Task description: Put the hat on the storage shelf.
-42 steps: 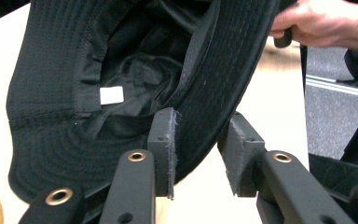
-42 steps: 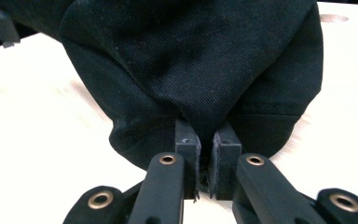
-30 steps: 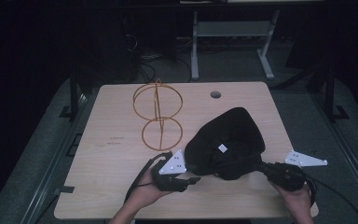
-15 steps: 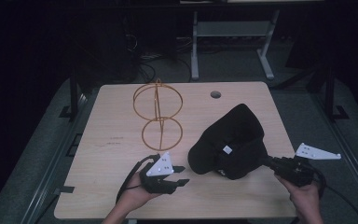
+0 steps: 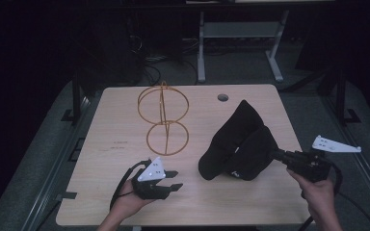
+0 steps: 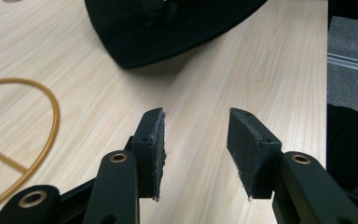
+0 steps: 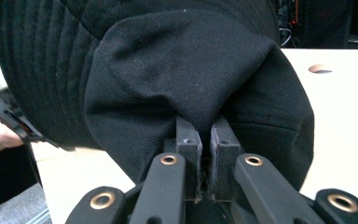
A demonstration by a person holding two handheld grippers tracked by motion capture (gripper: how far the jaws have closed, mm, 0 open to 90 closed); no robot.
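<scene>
A black fabric cap (image 5: 238, 144) hangs partly lifted over the right half of the wooden table (image 5: 115, 125), its brim end low near the surface. My right gripper (image 5: 275, 155) is shut on a fold of the cap's cloth at its right side. In the right gripper view the pads (image 7: 189, 140) pinch that fold of the cap (image 7: 168, 70). My left gripper (image 5: 176, 180) stands open and empty near the front edge, left of the cap. Its jaws (image 6: 196, 140) point at bare wood, with the cap (image 6: 168, 23) beyond them.
A gold wire stand (image 5: 164, 120) of two upright rings rises at the table's middle left, and its base ring (image 6: 51, 107) lies beside the left gripper. A cable hole (image 5: 223, 97) sits at the back. Dark desk frames and cables fill the floor behind.
My left gripper has drawn back from the cap toward the front left. My right gripper has risen and shifted right with the cap, which now stands tilted up.
</scene>
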